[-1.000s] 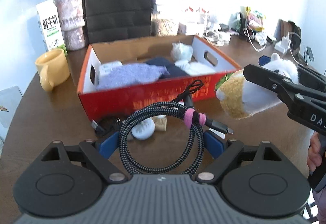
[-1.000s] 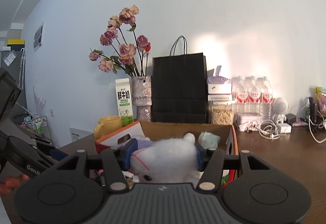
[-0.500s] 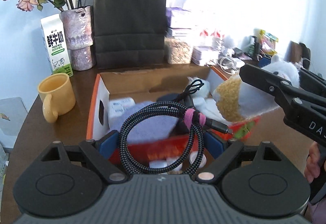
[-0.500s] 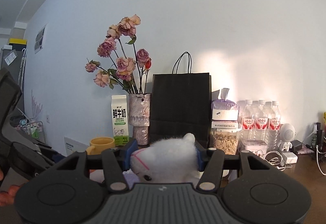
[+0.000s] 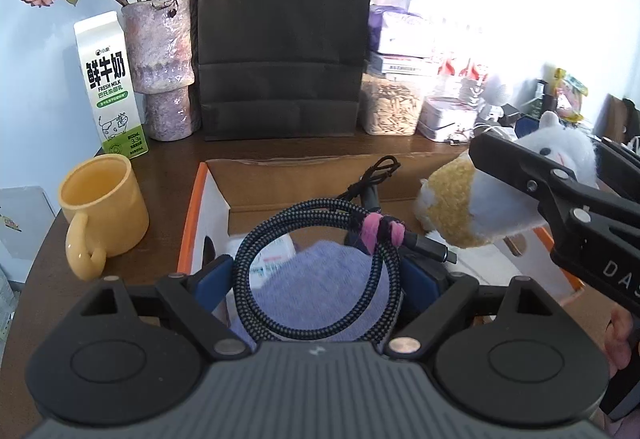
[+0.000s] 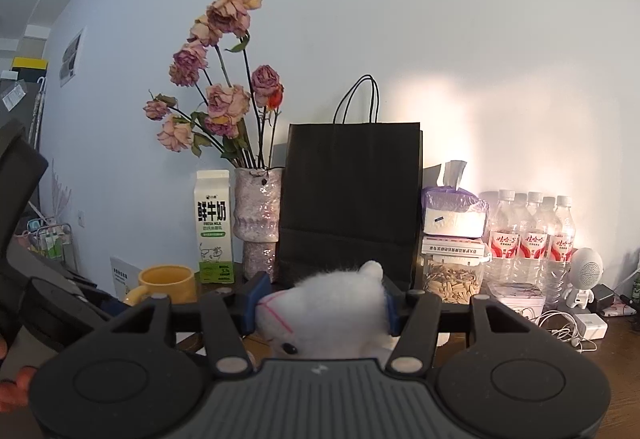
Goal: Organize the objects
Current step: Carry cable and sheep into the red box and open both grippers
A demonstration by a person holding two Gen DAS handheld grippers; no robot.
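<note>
My left gripper (image 5: pixel 318 275) is shut on a coiled black braided cable (image 5: pixel 316 207) with a pink tie, gripped across the coil by the blue pads. It hangs over the orange cardboard box (image 5: pixel 192 207), above a purple cloth (image 5: pixel 320 299) and a white packet (image 5: pixel 272 259) inside. My right gripper (image 6: pixel 325 309) is shut on a white and tan plush toy (image 6: pixel 340 291). In the left wrist view the plush toy (image 5: pixel 452 207) hangs over the box's right part, held from the right, with a hand behind it.
A yellow mug (image 5: pixel 100 203) stands left of the box on the brown table (image 5: pixel 168 159). Behind the box stand a milk carton (image 5: pixel 110 87), a vase of dried roses (image 5: pixel 162 71), a black paper bag (image 5: pixel 284 39) and a seed jar (image 5: pixel 390 107). Water bottles (image 6: pixel 532 235) and chargers (image 6: pixel 588 323) crowd the back right.
Both grippers have moved forward from in front of the box to above it, each keeping its load. The bag, vase and carton now look closer.
</note>
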